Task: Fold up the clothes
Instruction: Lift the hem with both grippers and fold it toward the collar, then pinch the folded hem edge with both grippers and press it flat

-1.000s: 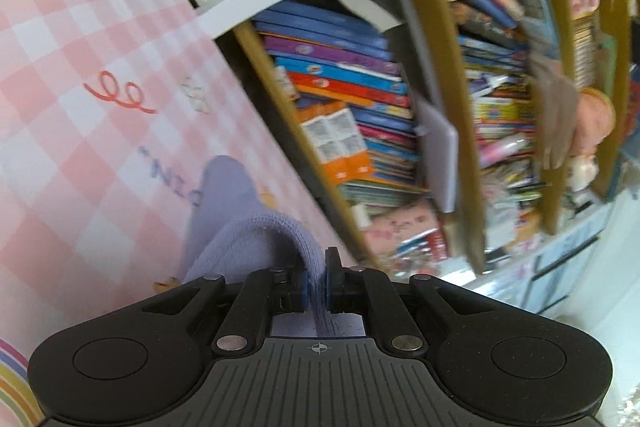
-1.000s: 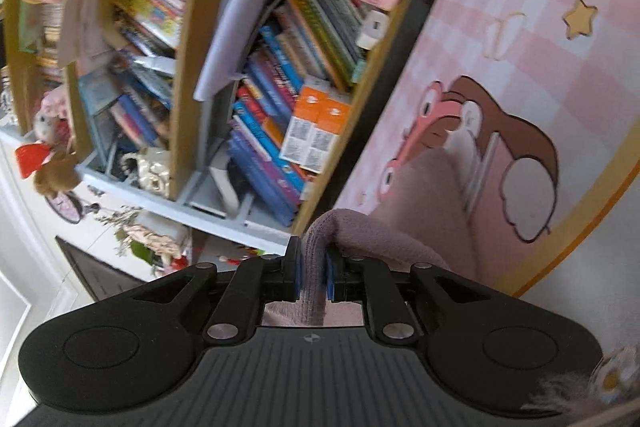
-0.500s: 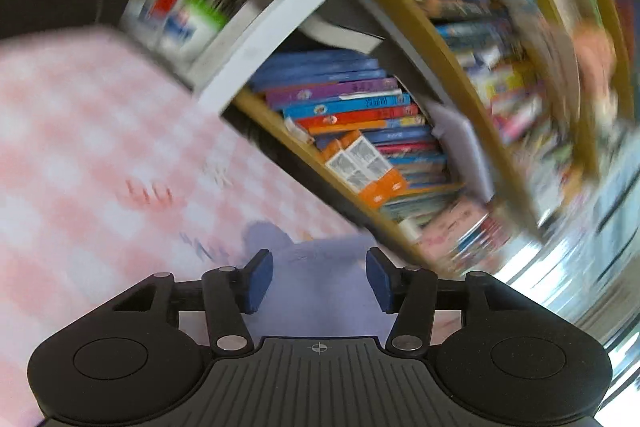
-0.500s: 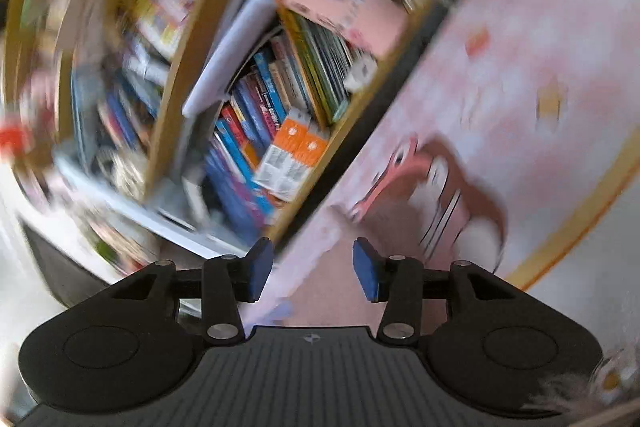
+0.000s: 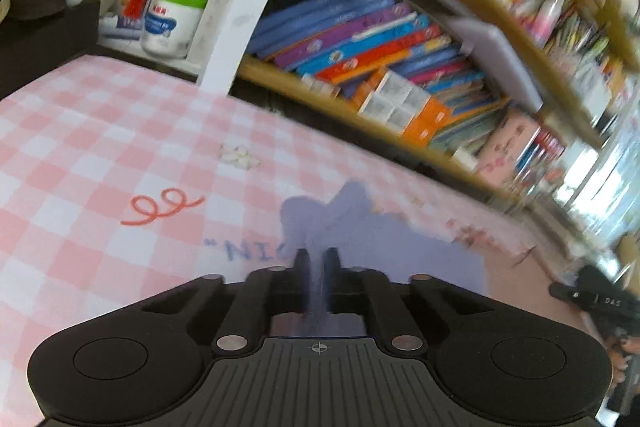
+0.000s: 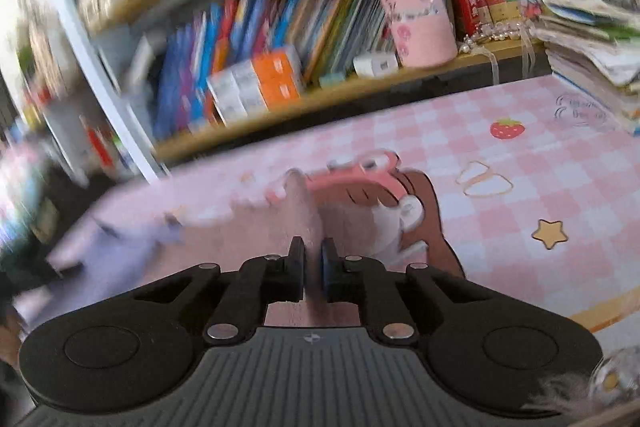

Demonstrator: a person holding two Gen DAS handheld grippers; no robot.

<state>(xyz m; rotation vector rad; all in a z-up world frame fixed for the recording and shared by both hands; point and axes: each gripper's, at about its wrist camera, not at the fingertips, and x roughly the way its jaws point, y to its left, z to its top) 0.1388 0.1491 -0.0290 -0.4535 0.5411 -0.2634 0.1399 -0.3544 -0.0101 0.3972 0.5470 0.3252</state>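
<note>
- Left wrist view: the left gripper (image 5: 317,259) has its jaws clenched on a thin fold of the lilac garment (image 5: 384,247), which rises between the fingers.
- The rest of that garment lies spread on the pink checked tablecloth (image 5: 80,155), near the tabletop's far edge, just below the bookshelf (image 5: 360,99).
- Printed on the cloth to the left of the garment are a red curl (image 5: 160,209) and blue lettering, partly hidden by the fabric.
- Beyond the far left corner stands a white tub with a green rim (image 5: 170,23), full of pens.
- At the right edge of this view, part of the other gripper shows, too blurred to read.
- Right wrist view: the right gripper (image 6: 313,259) is likewise clamped on a pinkish ridge of fabric (image 6: 308,211), standing up between its fingers.
- That ridge lies over the cartoon figure (image 6: 408,203) printed on the tablecloth, near the far edge.
- To the left, the cloth blurs into lilac.
- A printed strawberry (image 6: 507,128) and a yellow star (image 6: 549,233) lie to the right, well apart from the fabric.
</note>
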